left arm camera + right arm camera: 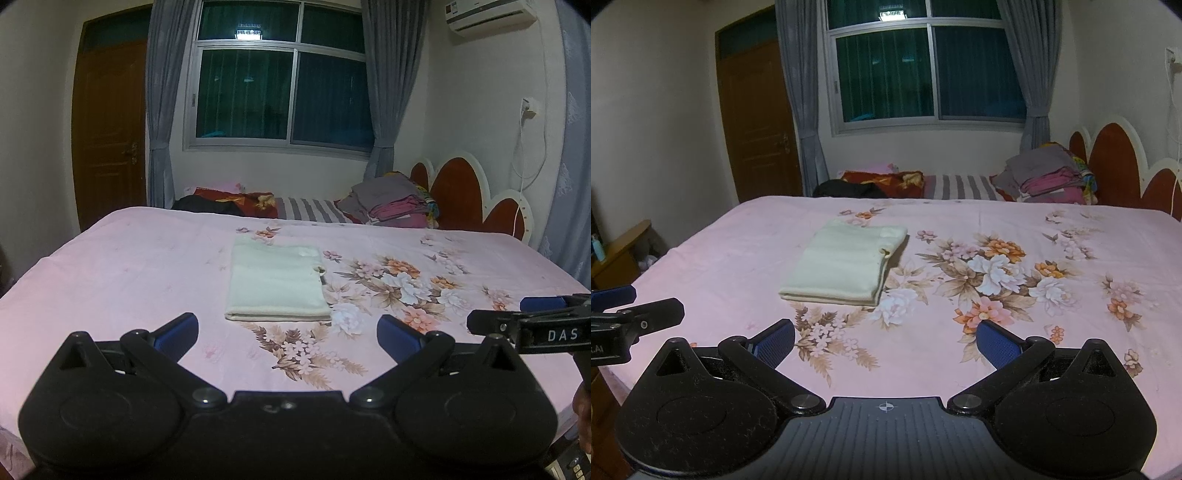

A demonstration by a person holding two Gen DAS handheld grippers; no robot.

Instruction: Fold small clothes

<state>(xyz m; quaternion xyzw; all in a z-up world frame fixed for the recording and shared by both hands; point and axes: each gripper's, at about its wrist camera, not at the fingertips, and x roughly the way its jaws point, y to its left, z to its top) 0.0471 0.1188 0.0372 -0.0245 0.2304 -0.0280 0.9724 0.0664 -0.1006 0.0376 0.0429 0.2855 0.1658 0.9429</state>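
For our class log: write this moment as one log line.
cream folded cloth: flat on pink floral bedsheet | left hand-held gripper: open, empty | right hand-held gripper: open, empty

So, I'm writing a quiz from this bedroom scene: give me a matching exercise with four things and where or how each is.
Things:
1. cream garment
2. left gripper
3. stack of clothes
4. door

States or places:
A. far end of the bed, by the headboard
B. folded flat on the pink sheet
C. shut, left of the window
D. open, holding nothing

Pairs: 1-B, 2-D, 3-A, 4-C
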